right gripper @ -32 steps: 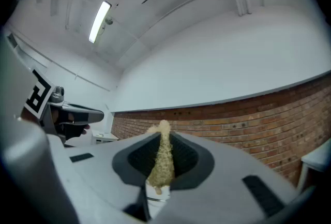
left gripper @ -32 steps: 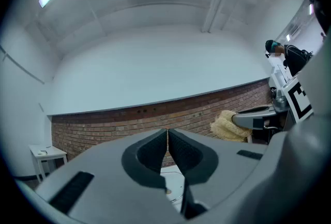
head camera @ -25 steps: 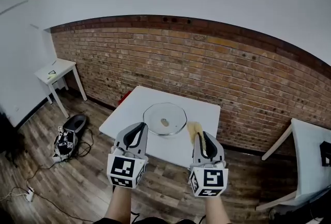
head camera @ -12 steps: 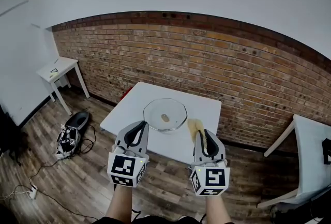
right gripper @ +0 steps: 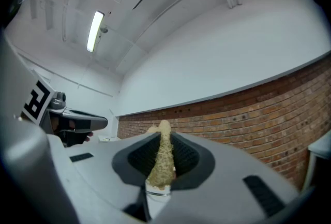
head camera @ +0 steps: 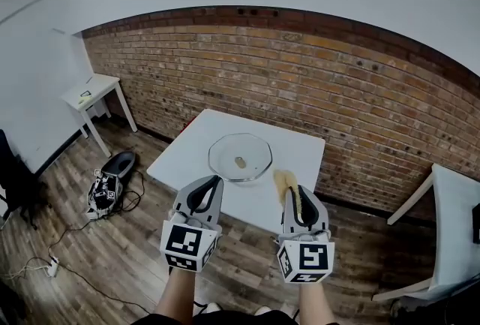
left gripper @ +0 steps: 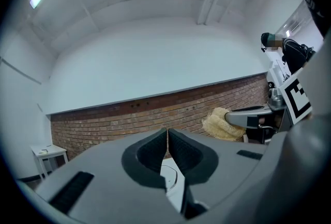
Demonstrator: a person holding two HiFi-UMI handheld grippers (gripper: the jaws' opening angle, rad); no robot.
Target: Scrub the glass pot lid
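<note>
While they hover at the white table's (head camera: 196,145) near edge, the left gripper (head camera: 214,181) has its jaws pressed together, empty, and the right gripper (head camera: 292,193) pinches a yellow sponge (head camera: 282,182), its length pointing across the table. The round glass pot lid (head camera: 240,156) lies flat mid-table, with a bare margin along every edge.

The left gripper (head camera: 214,182) has moved slightly right; the glass pot lid (head camera: 240,157) and the table (head camera: 193,152) seem a little higher in the head view.
</note>
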